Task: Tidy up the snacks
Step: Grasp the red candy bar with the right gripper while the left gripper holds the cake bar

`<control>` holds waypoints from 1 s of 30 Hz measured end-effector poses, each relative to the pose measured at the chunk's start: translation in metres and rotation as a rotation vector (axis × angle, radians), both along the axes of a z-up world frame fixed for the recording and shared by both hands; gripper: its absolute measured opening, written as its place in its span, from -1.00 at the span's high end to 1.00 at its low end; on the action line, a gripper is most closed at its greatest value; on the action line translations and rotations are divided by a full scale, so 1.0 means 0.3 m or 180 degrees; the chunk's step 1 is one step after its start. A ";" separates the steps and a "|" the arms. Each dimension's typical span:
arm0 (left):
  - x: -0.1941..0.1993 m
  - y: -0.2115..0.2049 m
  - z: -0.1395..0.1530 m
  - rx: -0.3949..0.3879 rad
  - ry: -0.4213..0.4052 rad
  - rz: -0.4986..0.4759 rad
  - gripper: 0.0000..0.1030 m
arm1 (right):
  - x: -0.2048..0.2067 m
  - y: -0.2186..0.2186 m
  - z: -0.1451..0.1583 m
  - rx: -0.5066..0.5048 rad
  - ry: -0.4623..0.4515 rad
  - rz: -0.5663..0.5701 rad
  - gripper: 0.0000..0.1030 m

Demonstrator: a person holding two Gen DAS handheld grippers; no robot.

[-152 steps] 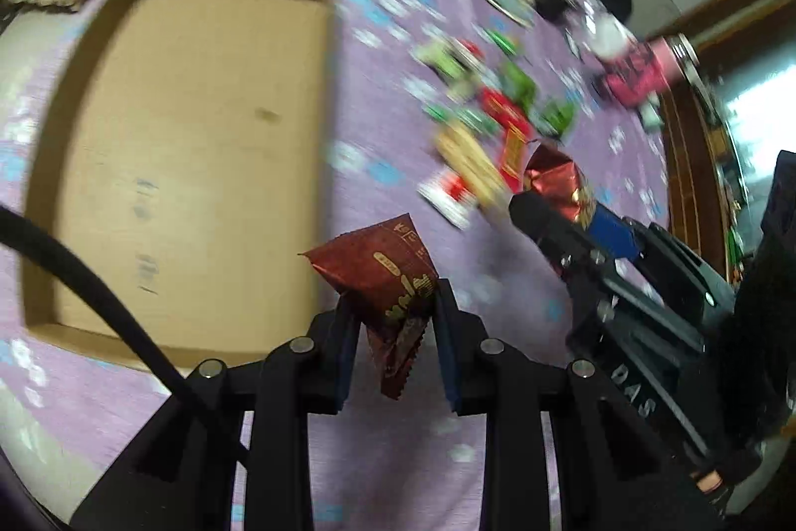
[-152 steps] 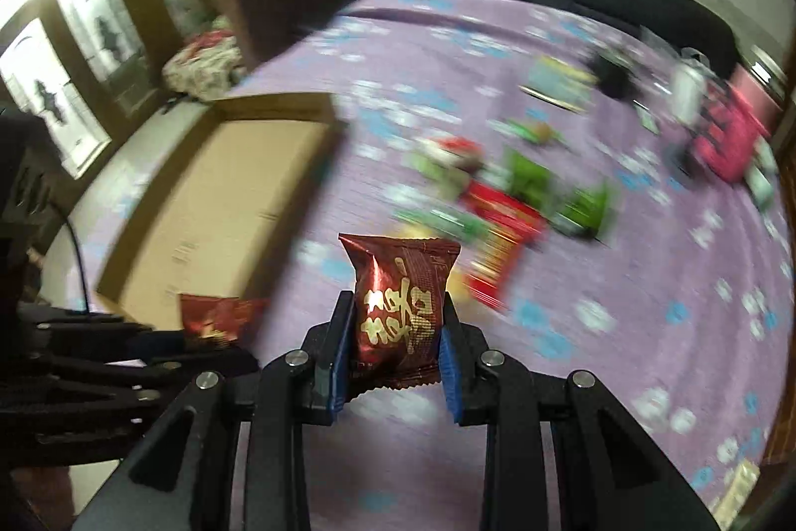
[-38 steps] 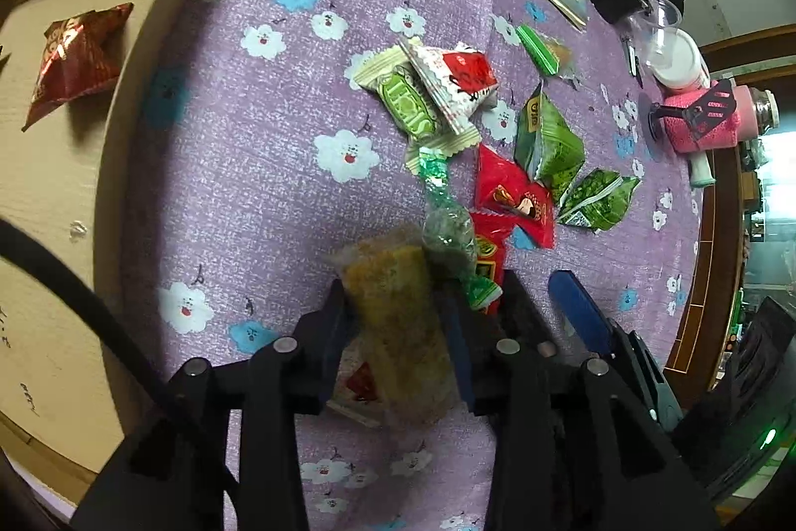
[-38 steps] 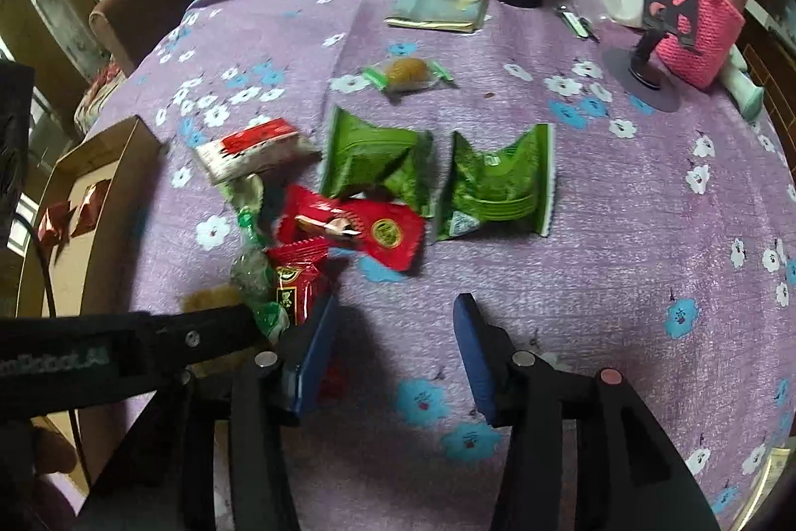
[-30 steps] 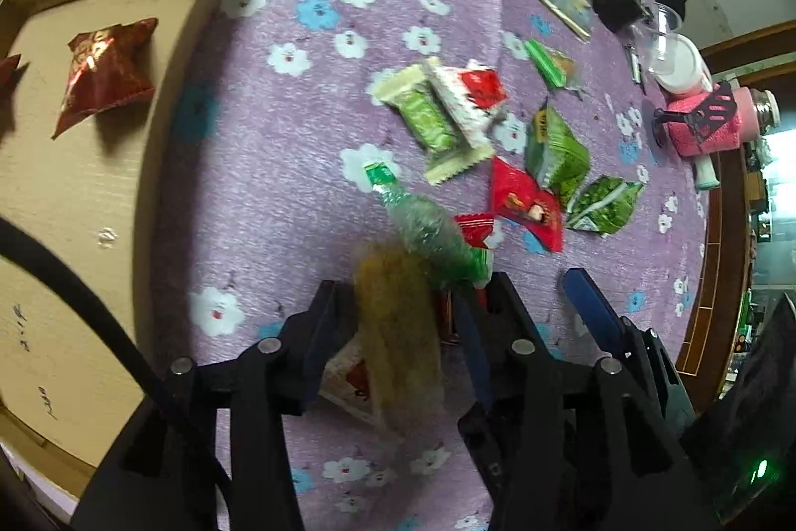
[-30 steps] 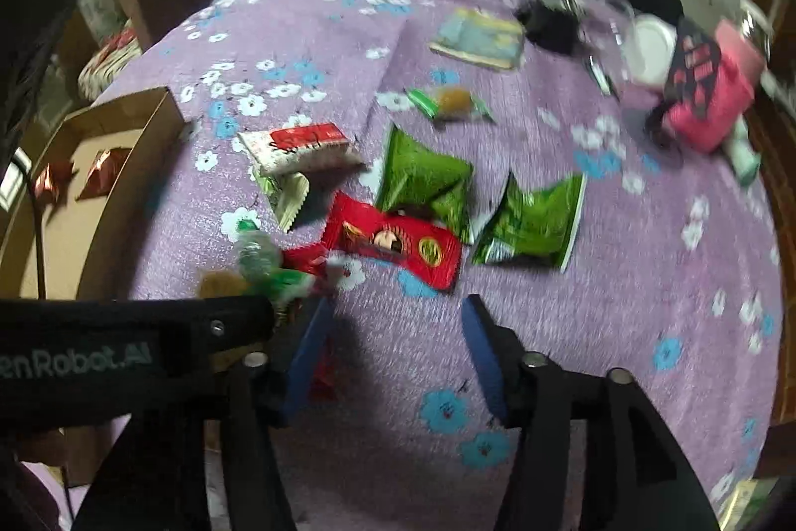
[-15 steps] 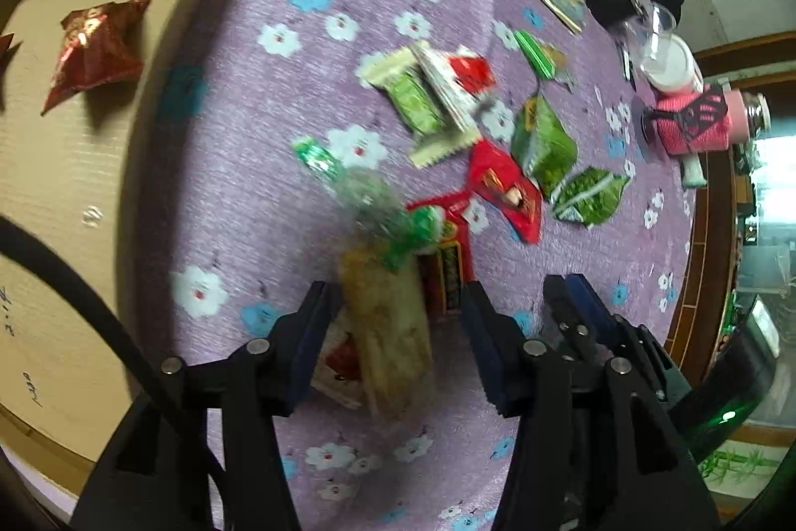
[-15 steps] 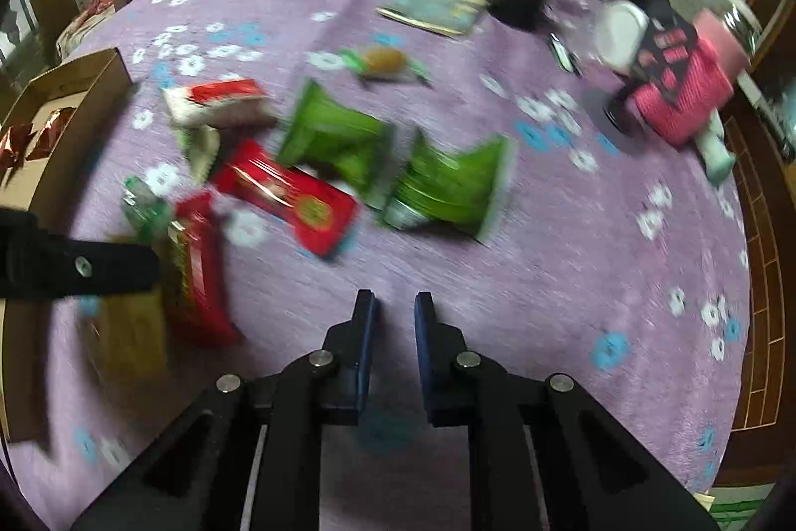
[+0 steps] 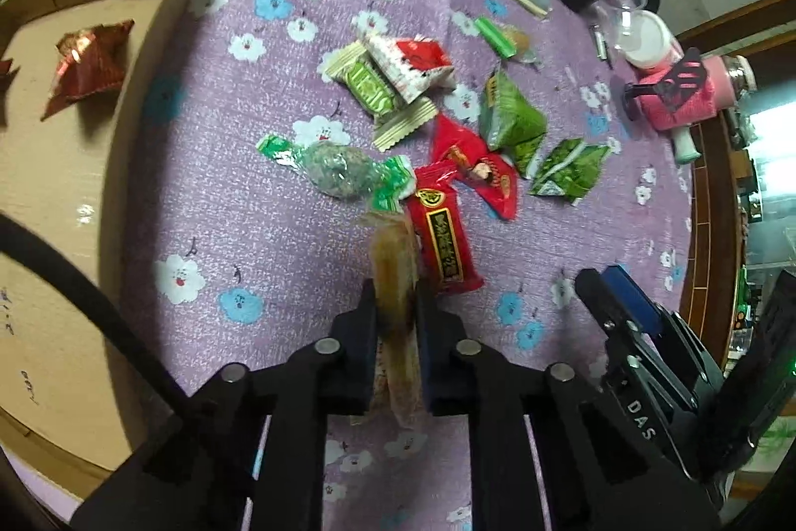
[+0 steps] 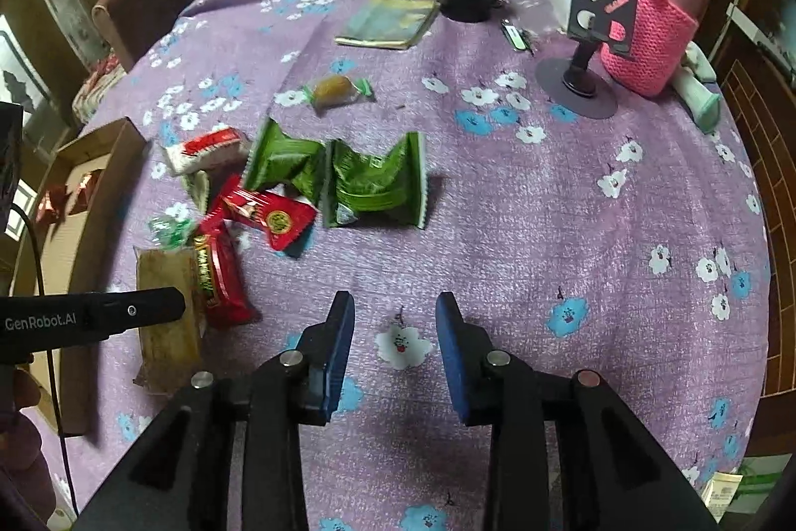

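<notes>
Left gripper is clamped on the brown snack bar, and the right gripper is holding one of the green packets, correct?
Not quite. The left gripper is clamped on the brown snack bar, but the right wrist view shows the right gripper open and empty, with the green packets lying on the tablecloth.

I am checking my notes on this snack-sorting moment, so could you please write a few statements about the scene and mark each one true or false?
1. The left gripper is clamped on a yellowish-brown snack packet. True.
2. The right gripper holds a green packet. False: its jaws are apart with only tablecloth between them.
3. A shiny red packet lies inside the cardboard box. True.
4. The two green packets are in the box. False: they lie on the purple tablecloth.
</notes>
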State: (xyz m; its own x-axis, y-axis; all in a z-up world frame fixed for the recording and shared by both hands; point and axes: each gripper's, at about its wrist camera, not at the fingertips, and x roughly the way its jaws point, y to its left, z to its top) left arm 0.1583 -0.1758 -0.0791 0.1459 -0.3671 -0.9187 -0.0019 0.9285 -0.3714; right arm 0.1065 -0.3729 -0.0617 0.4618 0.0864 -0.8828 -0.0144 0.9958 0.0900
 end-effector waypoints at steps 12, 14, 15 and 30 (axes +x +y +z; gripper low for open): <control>-0.153 0.124 -0.024 -0.0170 0.0184 -0.0007 0.71 | 0.082 0.263 -0.053 -0.0201 -0.0104 0.0426 -0.05; -0.156 0.138 -0.023 -0.0205 0.0199 0.0052 0.70 | 0.102 0.293 -0.063 -0.0312 -0.0089 0.0423 -0.26; -0.151 0.145 -0.022 -0.0218 0.0210 0.0066 0.70 | 0.113 0.317 -0.074 -0.0352 -0.0029 0.0484 -0.26; -0.134 0.103 0.021 -0.0123 0.0191 -0.0126 0.15 | 0.033 0.203 -0.105 -0.0365 0.0171 0.0592 0.66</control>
